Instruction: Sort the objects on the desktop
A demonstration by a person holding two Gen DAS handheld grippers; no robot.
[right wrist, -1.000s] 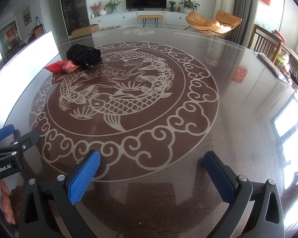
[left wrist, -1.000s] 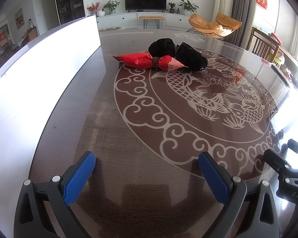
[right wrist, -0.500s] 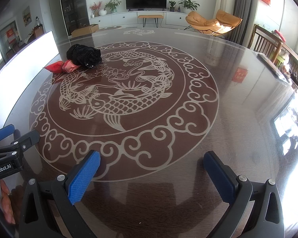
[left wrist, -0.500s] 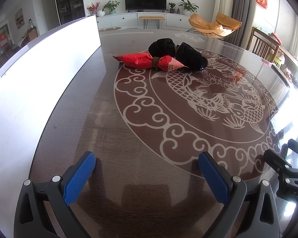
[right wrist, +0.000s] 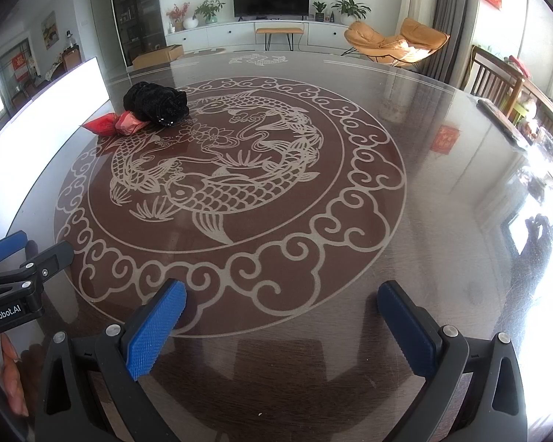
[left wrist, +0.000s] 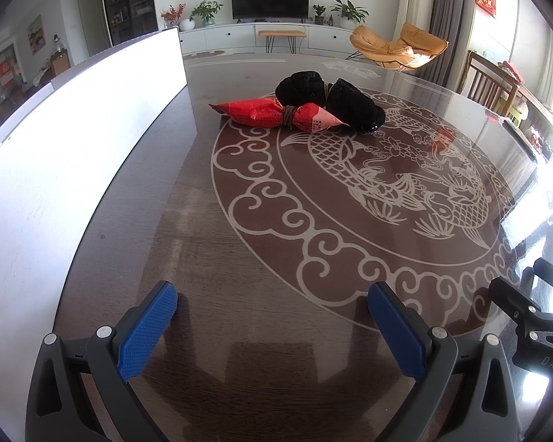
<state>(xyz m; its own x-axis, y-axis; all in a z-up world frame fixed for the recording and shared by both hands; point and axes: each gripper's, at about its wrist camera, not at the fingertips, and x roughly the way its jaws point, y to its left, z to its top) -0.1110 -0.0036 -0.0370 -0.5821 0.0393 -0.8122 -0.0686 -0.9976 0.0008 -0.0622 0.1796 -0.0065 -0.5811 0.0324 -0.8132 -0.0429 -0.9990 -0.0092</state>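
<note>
The red packet [left wrist: 276,116], tied round its middle with cord, lies in the upper centre of my left wrist view, touching the black bundle [left wrist: 335,101] just behind it; in the right wrist view the pair sits in the upper left. Both rest on the glossy worktop [left wrist: 239,258], at the far rim of its carp medallion and near the end of a white board [left wrist: 73,140] that fills the left of the frame.

I judge the red packet light, crinkly and slick, a wrapper that will give under pressure. The cord-wrapped waist looks like the surest hold. The black bundle seems soft and squashy, also cinched with cord where its two lobes meet, so I would pinch it there.

My left gripper [left wrist: 272,326] sits at the bottom of its frame, jaws spread wide and empty, with both things well apart from it, straight ahead. My right gripper [right wrist: 282,326] is likewise spread and empty, farther still from them.
</note>
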